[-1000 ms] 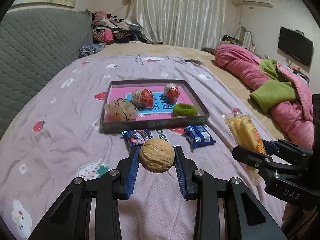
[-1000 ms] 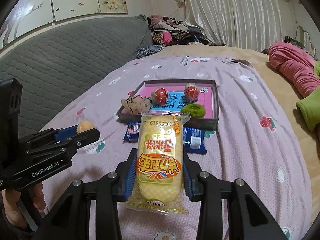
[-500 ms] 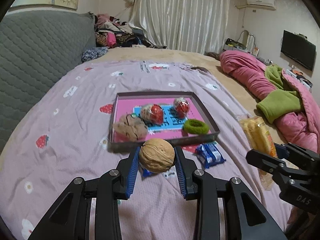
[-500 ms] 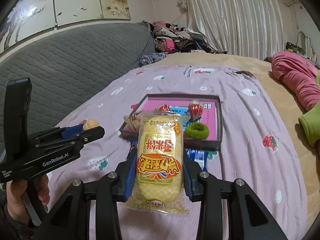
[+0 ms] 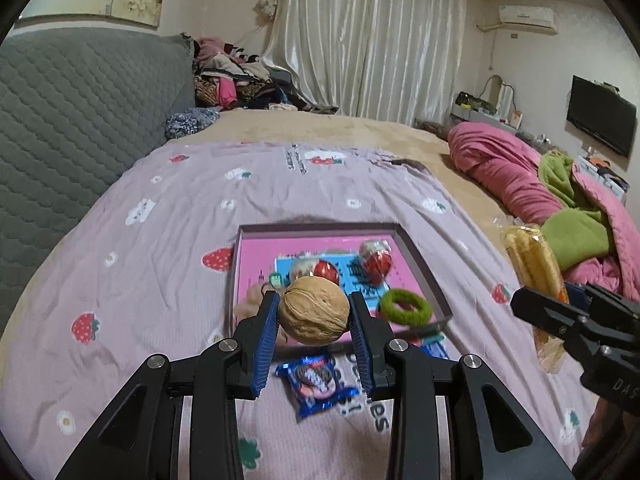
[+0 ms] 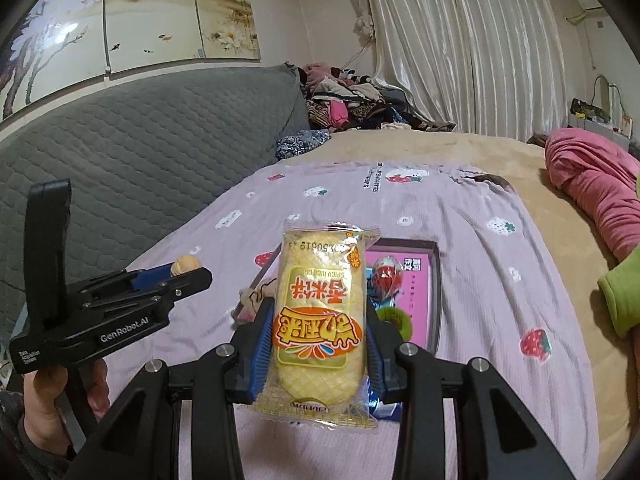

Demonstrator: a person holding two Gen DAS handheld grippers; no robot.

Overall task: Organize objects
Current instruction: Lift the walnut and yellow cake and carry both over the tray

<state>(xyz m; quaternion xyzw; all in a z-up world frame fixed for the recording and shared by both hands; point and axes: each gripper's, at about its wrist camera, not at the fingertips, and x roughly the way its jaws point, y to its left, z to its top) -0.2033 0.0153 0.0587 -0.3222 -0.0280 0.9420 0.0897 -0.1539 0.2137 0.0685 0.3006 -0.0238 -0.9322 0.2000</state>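
My left gripper (image 5: 314,316) is shut on a tan walnut (image 5: 314,310), held above the near edge of the pink-lined tray (image 5: 256,252). The tray holds two red-and-white egg toys (image 5: 376,260), a green hair tie (image 5: 405,306) and a beige fuzzy thing, mostly hidden. My right gripper (image 6: 320,340) is shut on a yellow snack packet (image 6: 320,308), held in the air near the tray (image 6: 436,280). The left gripper with the walnut (image 6: 185,265) shows at the left of the right wrist view. The right gripper with the packet (image 5: 532,268) shows at the right of the left wrist view.
A blue cookie packet (image 5: 318,380) lies on the lilac strawberry sheet (image 5: 160,280) before the tray, with another blue packet (image 5: 434,346) beside it. A grey quilted headboard (image 5: 60,140) stands left. Pink and green bedding (image 5: 560,208) is piled right.
Both grippers have risen and moved toward the tray with their loads. The walnut now hangs over the tray's near edge. The snack packet now covers much of the tray in the right view.
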